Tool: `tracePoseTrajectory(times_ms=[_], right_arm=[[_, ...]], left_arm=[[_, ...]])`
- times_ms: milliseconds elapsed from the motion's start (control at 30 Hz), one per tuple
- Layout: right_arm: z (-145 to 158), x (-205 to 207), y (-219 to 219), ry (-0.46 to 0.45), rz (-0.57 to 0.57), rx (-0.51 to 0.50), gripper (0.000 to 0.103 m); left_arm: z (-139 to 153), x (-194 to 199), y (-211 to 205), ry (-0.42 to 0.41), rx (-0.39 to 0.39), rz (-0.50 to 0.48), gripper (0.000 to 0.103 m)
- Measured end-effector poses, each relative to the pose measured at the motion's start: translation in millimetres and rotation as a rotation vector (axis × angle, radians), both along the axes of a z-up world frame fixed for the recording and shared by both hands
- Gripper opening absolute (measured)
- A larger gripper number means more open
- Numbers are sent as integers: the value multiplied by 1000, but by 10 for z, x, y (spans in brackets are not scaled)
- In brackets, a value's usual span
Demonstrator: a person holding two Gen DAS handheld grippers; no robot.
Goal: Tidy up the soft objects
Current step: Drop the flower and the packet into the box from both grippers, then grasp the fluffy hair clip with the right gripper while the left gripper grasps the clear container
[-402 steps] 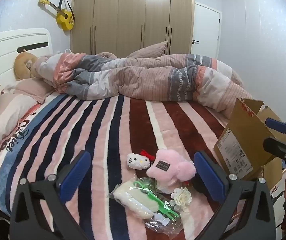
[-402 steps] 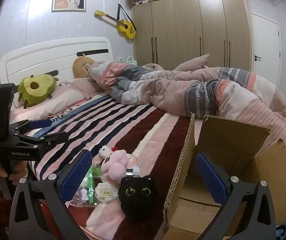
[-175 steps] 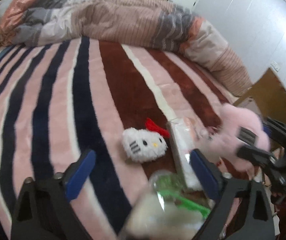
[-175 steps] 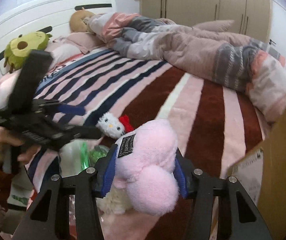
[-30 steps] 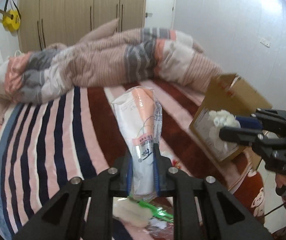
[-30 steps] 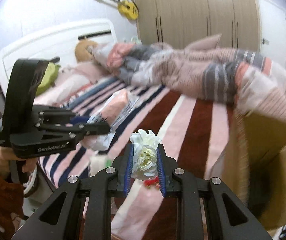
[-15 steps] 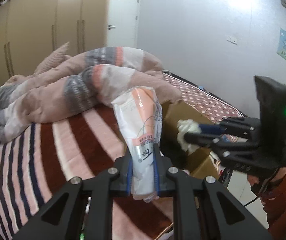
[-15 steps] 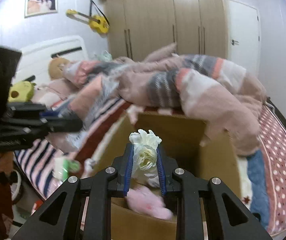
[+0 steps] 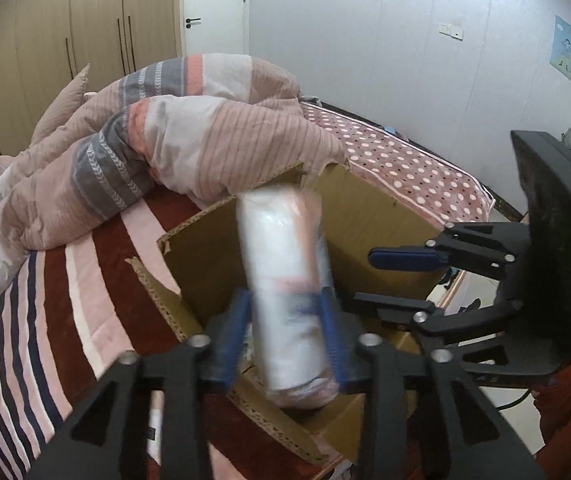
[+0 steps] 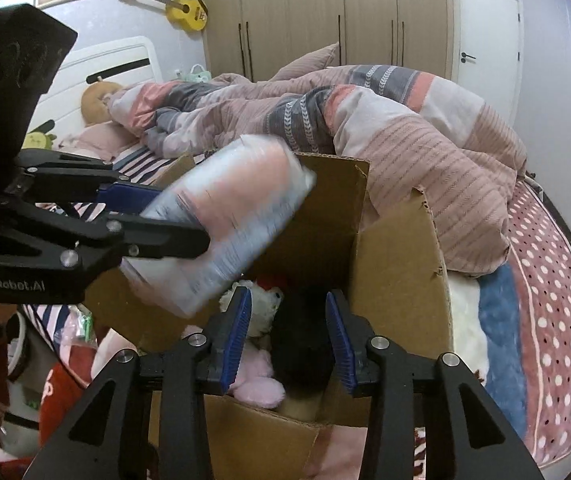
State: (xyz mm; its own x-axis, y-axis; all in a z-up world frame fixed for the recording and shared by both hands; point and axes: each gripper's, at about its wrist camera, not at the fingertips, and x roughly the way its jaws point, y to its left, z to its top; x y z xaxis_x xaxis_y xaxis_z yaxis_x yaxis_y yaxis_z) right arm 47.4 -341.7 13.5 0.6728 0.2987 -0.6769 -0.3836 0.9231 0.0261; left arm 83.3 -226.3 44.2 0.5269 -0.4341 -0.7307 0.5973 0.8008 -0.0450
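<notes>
Blue pads of the left gripper are seen parted on either side of a plastic-wrapped pink-and-white packet, which is blurred; whether it is touched cannot be told. The packet is placed above the open cardboard box. The right gripper is held with its pads spread and nothing between them, over the box, where a white plush, a pink plush and a black plush are seen. The box is set on a striped blanket, beside a rumpled quilt. A wardrobe and a yellow guitar are seen behind. The box floor is largely hidden.
</notes>
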Motion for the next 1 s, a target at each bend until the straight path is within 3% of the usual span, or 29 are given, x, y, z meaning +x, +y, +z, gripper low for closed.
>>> tracePoseTrajectory(times_ms=[33, 133, 333, 500, 633, 800, 933, 967, 1000], right_arm=[[9, -16, -4, -2, -2, 0, 35], [72, -67, 20, -13, -2, 3, 35], [343, -235, 302, -61, 34, 16, 45], [526, -358, 810, -104, 114, 20, 46], [498, -375, 1368, -82, 201, 36, 51], [202, -296, 1973, -18, 268, 29, 55], [-234, -193, 2277, 47, 261, -1, 55], [-306, -193, 2300, 59, 256, -5, 55], [-407, -160, 2327, 78, 247, -9, 55]], left_arm=[[16, -9, 21, -8, -3, 9, 58], [147, -69, 185, -54, -40, 34, 81], [475, -281, 774, -164, -64, 141, 101], [557, -436, 1500, -209, -54, 263, 102], [310, -490, 2067, -183, -11, 343, 102], [-206, -438, 2463, -84, -16, 367, 102], [-706, -323, 2544, 5, -27, 347, 101], [-828, -276, 2532, 24, -27, 340, 100], [-916, -238, 2512, 36, -27, 330, 92]])
